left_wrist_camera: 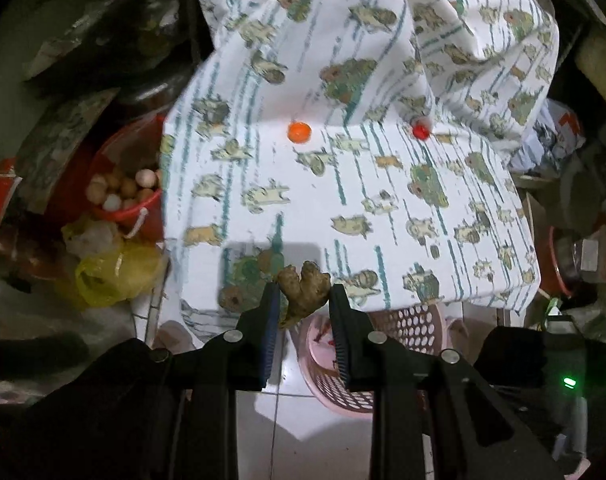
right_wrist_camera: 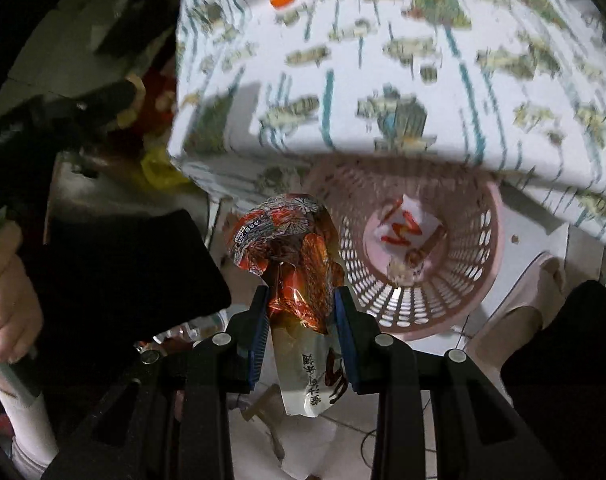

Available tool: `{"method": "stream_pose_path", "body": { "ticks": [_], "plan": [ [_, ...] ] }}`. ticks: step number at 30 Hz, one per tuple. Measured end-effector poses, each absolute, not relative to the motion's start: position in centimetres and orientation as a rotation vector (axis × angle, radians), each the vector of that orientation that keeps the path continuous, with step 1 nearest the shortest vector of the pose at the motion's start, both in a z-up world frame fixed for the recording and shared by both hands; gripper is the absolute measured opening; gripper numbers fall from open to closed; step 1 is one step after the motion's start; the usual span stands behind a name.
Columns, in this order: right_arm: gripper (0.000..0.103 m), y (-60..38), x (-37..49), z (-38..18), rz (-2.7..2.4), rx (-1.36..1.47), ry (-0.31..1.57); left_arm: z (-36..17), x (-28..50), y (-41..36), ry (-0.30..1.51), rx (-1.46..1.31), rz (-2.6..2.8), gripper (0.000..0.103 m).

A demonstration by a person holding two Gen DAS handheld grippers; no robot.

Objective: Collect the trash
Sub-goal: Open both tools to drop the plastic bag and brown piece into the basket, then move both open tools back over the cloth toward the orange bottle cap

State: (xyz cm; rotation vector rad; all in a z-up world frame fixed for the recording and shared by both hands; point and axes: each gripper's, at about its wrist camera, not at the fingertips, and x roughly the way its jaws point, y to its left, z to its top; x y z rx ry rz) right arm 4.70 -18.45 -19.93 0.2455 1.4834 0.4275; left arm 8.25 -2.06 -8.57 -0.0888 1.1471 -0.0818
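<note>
My left gripper [left_wrist_camera: 304, 296] is shut on a knobbly piece of ginger [left_wrist_camera: 303, 293], held above the near edge of the table, over the pink perforated basket [left_wrist_camera: 407, 322] on the floor. My right gripper [right_wrist_camera: 301, 300] is shut on a crumpled orange and white snack wrapper [right_wrist_camera: 299, 272], held left of and above the same pink basket [right_wrist_camera: 455, 300], which holds a white and red wrapper [right_wrist_camera: 407, 228]. An orange bottle cap [left_wrist_camera: 299, 132] and a red cap [left_wrist_camera: 420, 131] lie on the table with the patterned cloth [left_wrist_camera: 383, 184].
A red bucket of eggs [left_wrist_camera: 123, 196] and yellow plastic bags [left_wrist_camera: 115, 268] sit left of the table. Clutter stands at the right [left_wrist_camera: 563, 200]. The cloth is bunched up at the back [left_wrist_camera: 343, 20]. The person's left hand and gripper [right_wrist_camera: 7, 272] are at the left of the right wrist view.
</note>
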Motion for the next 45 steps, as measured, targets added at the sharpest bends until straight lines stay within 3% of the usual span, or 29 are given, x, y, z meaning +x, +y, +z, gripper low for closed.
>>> {"method": "stream_pose_path", "body": {
  "ticks": [13,17,19,28,29,30,32,45],
  "plan": [
    [0.041,-21.7,8.8,-26.2,0.167,0.283,1.471,-17.0,7.9,-5.3,1.398,-0.128,-0.184,0.024],
    [0.041,-22.2,9.1,-25.8,0.165,0.283,1.458,-18.9,8.2,-5.9,1.426,-0.157,-0.202,0.024],
    [0.046,-23.0,9.5,-25.4,0.139,0.295,1.463,-20.3,8.4,-5.7,1.454,-0.196,-0.191,0.024],
    [0.042,-23.6,9.4,-19.8,0.152,0.271,1.320,-24.0,8.9,-7.7,1.519,-0.081,-0.192,0.026],
    [0.042,-23.8,9.4,-19.1,0.149,0.285,1.303,-23.8,8.7,-8.1,1.519,-0.064,-0.205,0.036],
    [0.042,-24.0,9.5,-18.4,0.155,0.299,1.283,-23.2,8.6,-8.4,1.507,-0.044,-0.205,0.051],
    [0.042,-24.0,9.7,-16.7,0.147,0.260,1.230,-21.5,8.5,-8.9,1.453,-0.012,-0.200,0.062],
    [0.042,-24.0,9.0,-9.5,0.059,0.093,0.957,-6.5,8.7,-4.9,1.094,-0.060,-0.122,0.062]
  ]
}}
